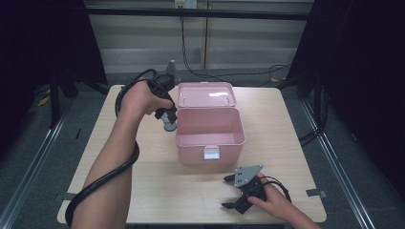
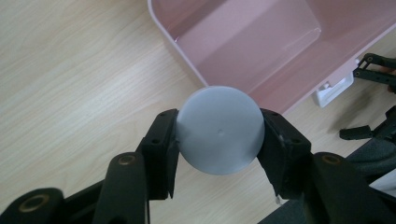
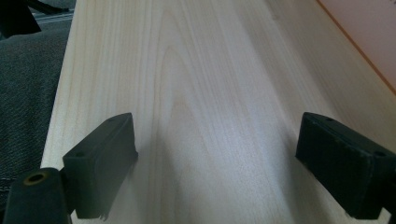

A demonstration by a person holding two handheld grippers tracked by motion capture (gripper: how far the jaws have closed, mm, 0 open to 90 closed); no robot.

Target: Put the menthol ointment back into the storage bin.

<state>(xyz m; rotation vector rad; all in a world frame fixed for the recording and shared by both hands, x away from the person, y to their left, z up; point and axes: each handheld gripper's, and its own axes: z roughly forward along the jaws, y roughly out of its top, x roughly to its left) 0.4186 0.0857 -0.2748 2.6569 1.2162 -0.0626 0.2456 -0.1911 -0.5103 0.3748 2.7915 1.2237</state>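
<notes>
A grey cup (image 2: pixel 219 129) is gripped by the left gripper (image 1: pixel 168 117) beside the pink box (image 1: pixel 210 138); the right gripper (image 1: pixel 229 192), fingers spread, is held near the box's front

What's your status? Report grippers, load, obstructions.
Left gripper shut on grey cylinder, beside the pink box's left rim. Right gripper open on the table. Box lid open, nothing blocking.

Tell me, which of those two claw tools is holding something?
The left gripper, beside the open pink box, clamps a grey round object; the right gripper is open.
</notes>
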